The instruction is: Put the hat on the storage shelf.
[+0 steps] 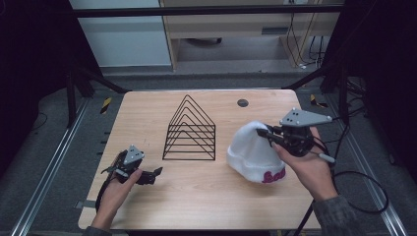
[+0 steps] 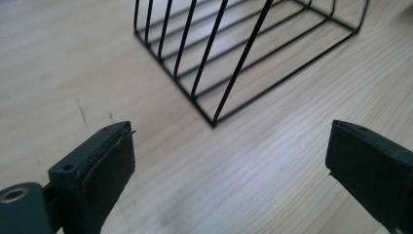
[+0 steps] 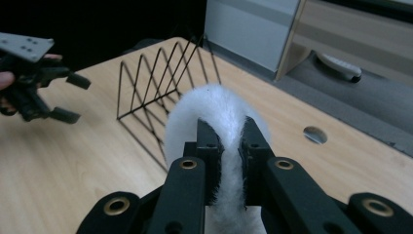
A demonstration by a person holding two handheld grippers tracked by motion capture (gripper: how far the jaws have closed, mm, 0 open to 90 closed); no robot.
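A white fuzzy beanie [image 1: 252, 152] with pink lettering on its cuff hangs at the right of the wooden table, partly lifted. My right gripper [image 1: 269, 135] is shut on the beanie's top; in the right gripper view the two jaws pinch a fold of the white fabric [image 3: 214, 109]. A black wire rack [image 1: 190, 130] with triangular dividers stands in the middle of the table. My left gripper [image 1: 153, 173] is open near the front left, with nothing between its jaws. In the left gripper view its jaws stand wide apart, facing the rack's near corner [image 2: 214, 122].
The wooden table [image 1: 206, 196] has a round cable hole [image 1: 242, 103] at the back right. A black cable [image 1: 364, 196] trails from the right gripper off the table's right edge. Metal frame rails and floor surround the table.
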